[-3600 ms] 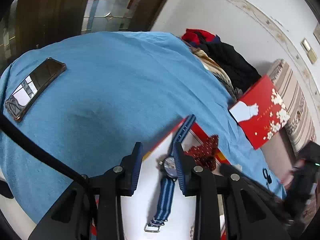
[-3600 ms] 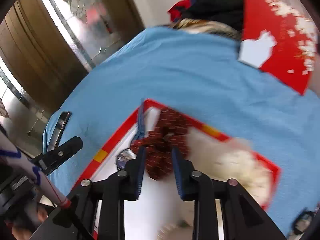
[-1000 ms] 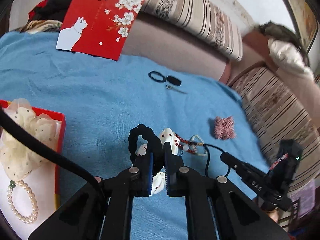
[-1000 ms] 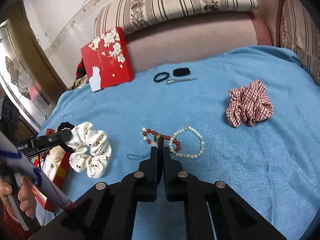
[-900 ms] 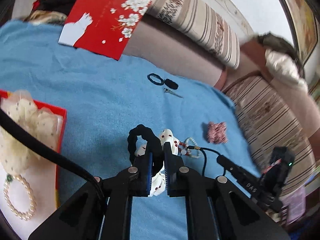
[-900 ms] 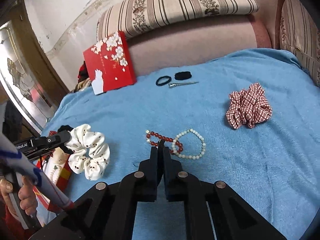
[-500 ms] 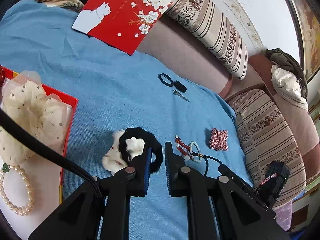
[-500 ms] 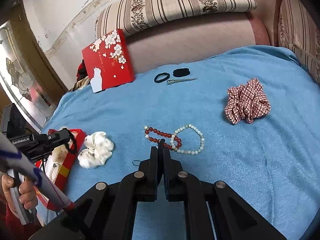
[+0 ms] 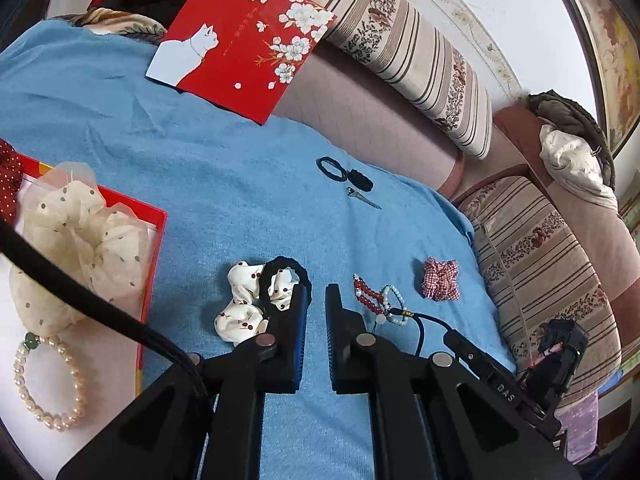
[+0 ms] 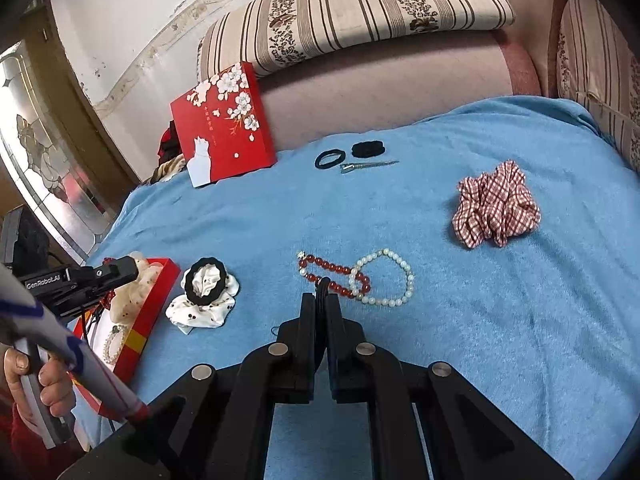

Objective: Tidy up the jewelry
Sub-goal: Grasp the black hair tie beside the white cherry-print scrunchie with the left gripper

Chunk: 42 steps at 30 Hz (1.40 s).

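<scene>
The blue blanket (image 10: 440,340) has hair things and bracelets lying on it. The white scrunchie (image 9: 240,312) with little red dots lies in the middle. A black hair tie (image 9: 280,266) lies on top of it.

The left hand-held gripper (image 9: 316,296) is just right of the white scrunchie in the left wrist view. Its two fingers stand a little apart and nothing is between them. It is let go and empty. A hand (image 10: 24,380) holds its handle.

The right hand-held gripper (image 10: 321,300) is further right of the white scrunchie. It is squeezed tight on a dark cord (image 10: 322,286). The cord goes to the red bead bracelet (image 10: 332,270), which lies on the blanket to the right of the white scrunchie. A white bead bracelet (image 10: 400,276) lies across the red one. Further from the white scrunchie on that side is a red checked scrunchie (image 10: 496,212).

On the other side of the white scrunchie is a red box (image 10: 152,308). Inside it are a puffy cream scrunchie (image 9: 76,236) and a pearl bracelet (image 9: 44,380).

Far behind the white scrunchie lie a thin black hair ring (image 9: 330,168) and a metal hair clip (image 9: 364,199). A red lid with a white cat (image 9: 244,36) leans against the sofa there.
</scene>
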Tool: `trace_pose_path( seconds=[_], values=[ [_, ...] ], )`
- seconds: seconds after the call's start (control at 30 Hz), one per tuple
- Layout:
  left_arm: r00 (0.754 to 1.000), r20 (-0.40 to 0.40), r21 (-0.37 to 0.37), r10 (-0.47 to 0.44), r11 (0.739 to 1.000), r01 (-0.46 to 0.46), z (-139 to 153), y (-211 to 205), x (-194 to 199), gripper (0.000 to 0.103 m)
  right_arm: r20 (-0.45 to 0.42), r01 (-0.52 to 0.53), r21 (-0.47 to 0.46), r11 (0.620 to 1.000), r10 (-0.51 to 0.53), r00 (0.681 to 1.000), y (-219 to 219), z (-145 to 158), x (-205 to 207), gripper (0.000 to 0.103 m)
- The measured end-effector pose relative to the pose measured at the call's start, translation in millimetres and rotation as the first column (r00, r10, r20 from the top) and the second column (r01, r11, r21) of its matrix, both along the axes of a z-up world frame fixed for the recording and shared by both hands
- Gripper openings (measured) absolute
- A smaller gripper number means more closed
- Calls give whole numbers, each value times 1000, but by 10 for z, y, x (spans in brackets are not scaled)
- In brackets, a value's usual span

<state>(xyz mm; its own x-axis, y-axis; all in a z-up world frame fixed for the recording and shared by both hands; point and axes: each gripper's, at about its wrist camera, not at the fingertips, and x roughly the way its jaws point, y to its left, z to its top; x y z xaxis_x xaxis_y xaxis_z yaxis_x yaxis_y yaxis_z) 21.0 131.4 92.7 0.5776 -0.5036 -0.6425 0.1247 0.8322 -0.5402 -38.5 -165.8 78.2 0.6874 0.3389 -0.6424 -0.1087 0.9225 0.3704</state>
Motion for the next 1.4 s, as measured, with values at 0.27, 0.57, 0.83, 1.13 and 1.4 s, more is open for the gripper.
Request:
trace_pose_path(
  seconds=[0.27,0.57,0.83,1.13,1.4],
  values=[
    [999,-34,82,0,997,2,-161,-118,333,27,-21,-1,21,1000,2,1000,-21,-56,-20,6],
    [993,-92,162,-74,983,89,-440,-331,619,40,-42,-12,42,999,14,999,-67,-112,57,6],
    [985,-121,137,-121,981,137,-466,-488,637,0,-47,-19,34,999,20,999,-52,-135,103,6],
    [982,-95,-28,-162,987,160,-281,-482,568,1,-49,-18,43,999,20,999,-83,-140,96,6],
    [960,-94,144,-264,951,275,-329,-898,399,7,-55,-18,48,999,21,998,-93,-146,114,6]
  ],
)
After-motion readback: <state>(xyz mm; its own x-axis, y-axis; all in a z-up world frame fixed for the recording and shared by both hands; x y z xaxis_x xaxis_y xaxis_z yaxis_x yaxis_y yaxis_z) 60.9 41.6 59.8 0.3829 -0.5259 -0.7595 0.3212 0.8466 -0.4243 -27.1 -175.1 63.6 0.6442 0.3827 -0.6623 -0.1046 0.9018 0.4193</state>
